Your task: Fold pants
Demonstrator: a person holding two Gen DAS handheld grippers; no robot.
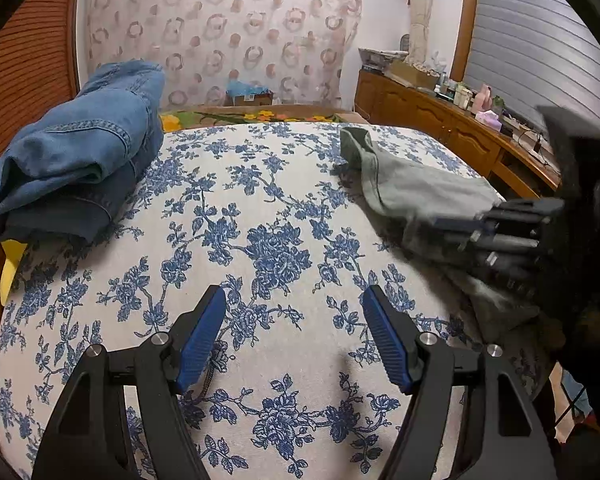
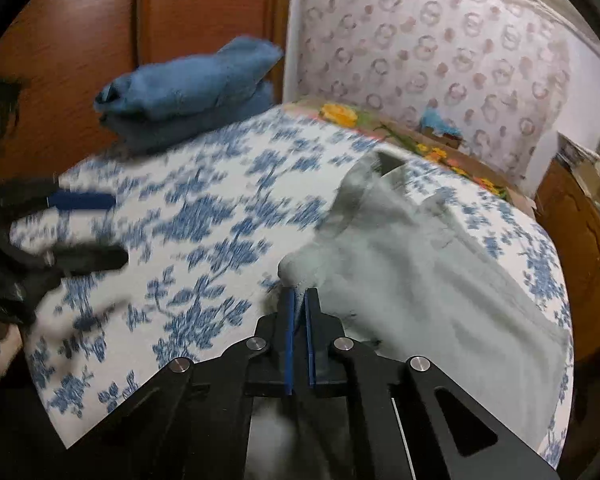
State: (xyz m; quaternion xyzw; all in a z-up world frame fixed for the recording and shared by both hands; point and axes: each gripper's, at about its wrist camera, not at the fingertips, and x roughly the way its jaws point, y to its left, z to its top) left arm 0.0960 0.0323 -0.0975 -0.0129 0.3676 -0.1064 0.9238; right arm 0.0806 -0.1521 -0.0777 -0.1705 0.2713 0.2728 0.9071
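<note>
where soft grey pants (image 2: pixel 412 264) bunch, ribbed tool (image 2: pixel 299 300) pinches

right tongs (image 2: pixel 299 300) pinching grey pants (image 2: pixel 412 264)

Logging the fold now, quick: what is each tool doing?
Left tool: open, empty, above the floral cover.
Right tool: shut on a fold of the grey pants.

surface: floral bed (image 1: pixel 284 208) | on it: grey pants (image 1: pixel 416 188), folded jeans (image 1: pixel 80 152)
</note>
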